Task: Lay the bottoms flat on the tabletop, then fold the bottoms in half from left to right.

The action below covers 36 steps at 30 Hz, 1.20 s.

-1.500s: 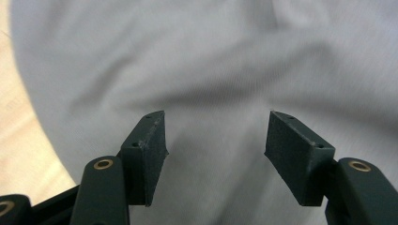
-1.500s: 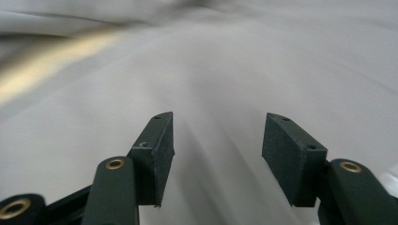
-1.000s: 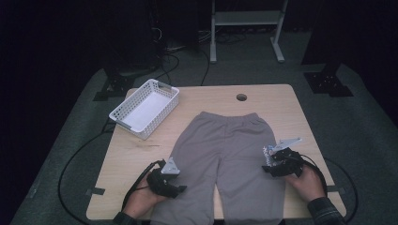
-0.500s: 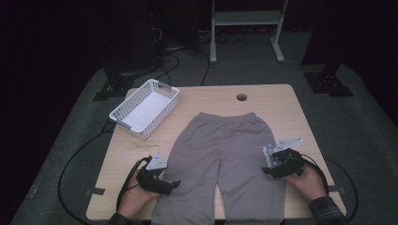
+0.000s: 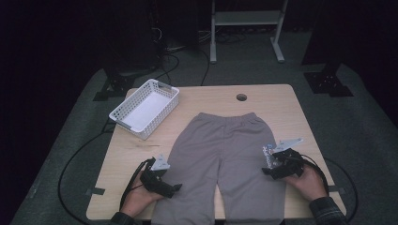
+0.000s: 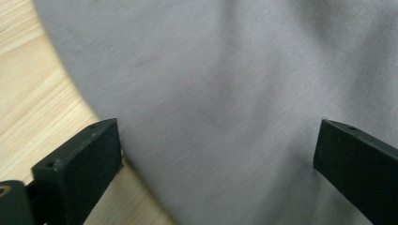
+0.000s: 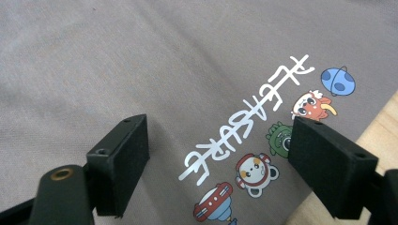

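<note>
Scene: a person works at a pale wooden table [image 5: 281, 112] with a hand-held gripper in each hand, forearms entering from the near edge in the high view.
Garment: grey shorts [image 5: 225, 159] lie flat at the middle of the table, waistband toward the far side, both legs reaching to the near edge.
Left hand-held gripper [image 5: 174, 187]: low at the outer edge of the shorts' left leg near the hem, its jaws spread wide after just opening. In the left gripper view one jaw stands at the cloth's edge over bare wood, the other over the fabric; nothing is pinched between them.
Right hand-held gripper [image 5: 267, 169]: at the outer side of the shorts' right leg, jaws apart and just opened further. In the right gripper view they straddle a print [image 7: 263, 140] of white lettering and small cartoon figures; the pads do not press the cloth.
Basket: a white slotted basket [image 5: 164, 91] sits at the table's far left corner, well apart from the shorts.
Surroundings: dark floor with cables beyond the table.
</note>
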### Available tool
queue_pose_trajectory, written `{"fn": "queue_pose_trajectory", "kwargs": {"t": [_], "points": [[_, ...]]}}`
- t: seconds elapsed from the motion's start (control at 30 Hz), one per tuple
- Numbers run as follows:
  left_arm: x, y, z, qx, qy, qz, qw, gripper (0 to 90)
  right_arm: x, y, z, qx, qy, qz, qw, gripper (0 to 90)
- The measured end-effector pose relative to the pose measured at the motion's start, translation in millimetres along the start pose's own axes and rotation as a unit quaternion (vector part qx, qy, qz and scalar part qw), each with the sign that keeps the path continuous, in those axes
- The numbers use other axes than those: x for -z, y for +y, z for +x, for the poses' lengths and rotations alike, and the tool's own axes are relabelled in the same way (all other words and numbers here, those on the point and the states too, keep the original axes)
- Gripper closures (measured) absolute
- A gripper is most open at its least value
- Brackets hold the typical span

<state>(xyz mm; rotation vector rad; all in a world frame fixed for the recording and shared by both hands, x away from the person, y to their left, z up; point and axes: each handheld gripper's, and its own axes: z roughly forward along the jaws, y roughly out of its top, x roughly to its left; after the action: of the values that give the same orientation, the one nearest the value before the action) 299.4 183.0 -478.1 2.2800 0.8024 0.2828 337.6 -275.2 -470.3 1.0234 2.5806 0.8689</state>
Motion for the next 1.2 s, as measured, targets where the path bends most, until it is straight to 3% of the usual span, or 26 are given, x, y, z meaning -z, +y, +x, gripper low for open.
{"fn": "queue_pose_trajectory", "kwargs": {"t": [0.27, 0.4, 0.6, 0.73, 1.03, 1.2], "points": [[-8.7, 3.6, -8.3, -0.017, 0.004, -0.014, 0.9997, 0.6, -0.1, -0.5, 0.5, 0.001, 0.000, -0.001, 1.0000, 18.8], [-9.7, 1.8, -8.6, -0.016, 0.007, -0.032, 0.9993, 1.4, -0.1, -0.6, 0.5, 0.001, 0.000, -0.001, 1.0000, 18.8], [-7.6, 1.0, -8.4, -0.012, 0.013, -0.045, 0.9988, 14.2, -0.2, -0.7, 0.5, 0.001, 0.000, -0.002, 1.0000, 18.7], [-5.7, 0.2, -8.0, -0.011, 0.012, -0.057, 0.9982, 27.4, -0.1, -0.7, 0.6, 0.000, 0.000, -0.002, 1.0000, 18.7], [-6.3, 2.6, -1.3, -0.003, 0.010, -0.071, 0.9974, 74.0, -0.1, -0.7, 0.4, 0.001, 0.001, -0.001, 1.0000, 18.5], [-5.3, 4.6, 3.1, 0.002, 0.003, -0.069, 0.9976, 83.0, -0.2, -0.6, 0.3, 0.001, 0.000, -0.001, 1.0000, 18.4]]}}
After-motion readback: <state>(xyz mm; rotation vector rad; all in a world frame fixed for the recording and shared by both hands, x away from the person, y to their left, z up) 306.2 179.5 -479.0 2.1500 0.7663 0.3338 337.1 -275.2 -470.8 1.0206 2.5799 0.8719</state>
